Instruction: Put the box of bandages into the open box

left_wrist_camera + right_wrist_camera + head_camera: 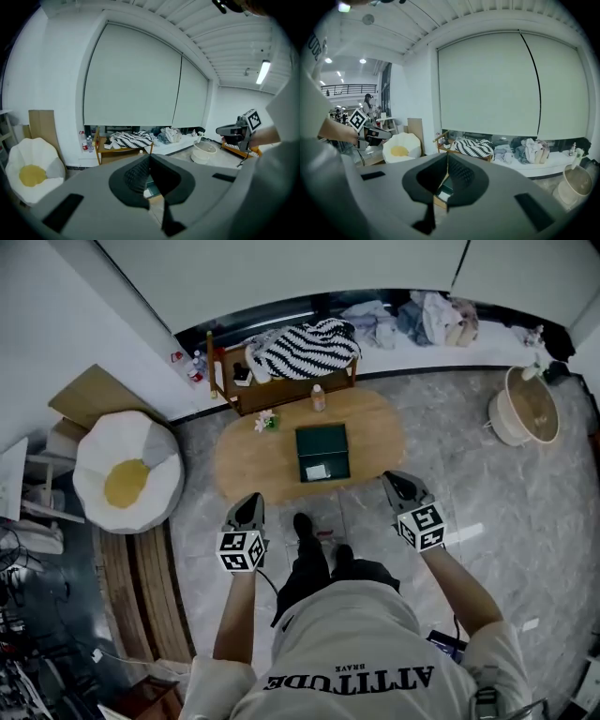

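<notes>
A dark green open box point(322, 448) sits in the middle of an oval wooden table point(253, 460). A small white box point(316, 471) lies inside it, toward the near edge. Both grippers hang over the floor just short of the table's near edge. My left gripper point(251, 497) is off the box's near left and my right gripper point(394, 477) off its near right. In each gripper view the jaws meet at the tip with nothing held: left gripper point(150, 157), right gripper point(447, 157). A slice of the green box point(444, 183) shows below the right jaws.
A small bottle point(319, 397) and a flower point(267, 420) stand on the table's far side. Behind it is a wooden bench point(281, 385) with a striped cloth point(305, 346). A white beanbag point(127, 474) lies left and a round basket point(527, 409) right. The person's feet point(319, 545) stand before the table.
</notes>
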Demonstrator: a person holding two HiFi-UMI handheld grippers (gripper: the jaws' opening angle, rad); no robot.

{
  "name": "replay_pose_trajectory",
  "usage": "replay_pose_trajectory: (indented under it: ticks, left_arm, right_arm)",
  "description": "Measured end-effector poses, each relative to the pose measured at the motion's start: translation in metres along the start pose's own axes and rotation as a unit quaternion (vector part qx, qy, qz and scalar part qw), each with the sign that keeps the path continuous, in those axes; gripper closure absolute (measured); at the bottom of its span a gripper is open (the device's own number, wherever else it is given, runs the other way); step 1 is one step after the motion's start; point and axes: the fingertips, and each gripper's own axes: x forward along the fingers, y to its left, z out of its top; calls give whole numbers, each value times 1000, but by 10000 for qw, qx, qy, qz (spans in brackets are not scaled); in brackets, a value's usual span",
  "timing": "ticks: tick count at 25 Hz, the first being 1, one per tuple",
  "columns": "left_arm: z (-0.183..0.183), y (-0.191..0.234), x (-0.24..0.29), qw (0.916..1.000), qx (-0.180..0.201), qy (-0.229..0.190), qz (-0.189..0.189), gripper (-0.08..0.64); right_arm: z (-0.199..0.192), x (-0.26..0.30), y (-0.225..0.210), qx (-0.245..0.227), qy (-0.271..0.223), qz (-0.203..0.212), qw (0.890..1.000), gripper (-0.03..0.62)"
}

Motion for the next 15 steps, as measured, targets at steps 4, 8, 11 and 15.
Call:
replay_pose_trajectory:
  ticks: [4,8,11,15]
  left_arm:
    - [3,4,-28,9998,30,-125,173,538]
    - [4,13,-47,9995,0,-221,246,538]
    - [6,18,-58,9994,45,-291,200,538]
    - [12,26,-65,9991,73,-393,108,538]
  right_arm:
    - [8,-10,6,-45,-53,4,10000,572]
    - [11,-13,13,32,-106,-96,9999,572]
    - [14,-17,22,53,-142,-174,9997,572]
    - [22,-22,29,73,-223,-292,9993,572]
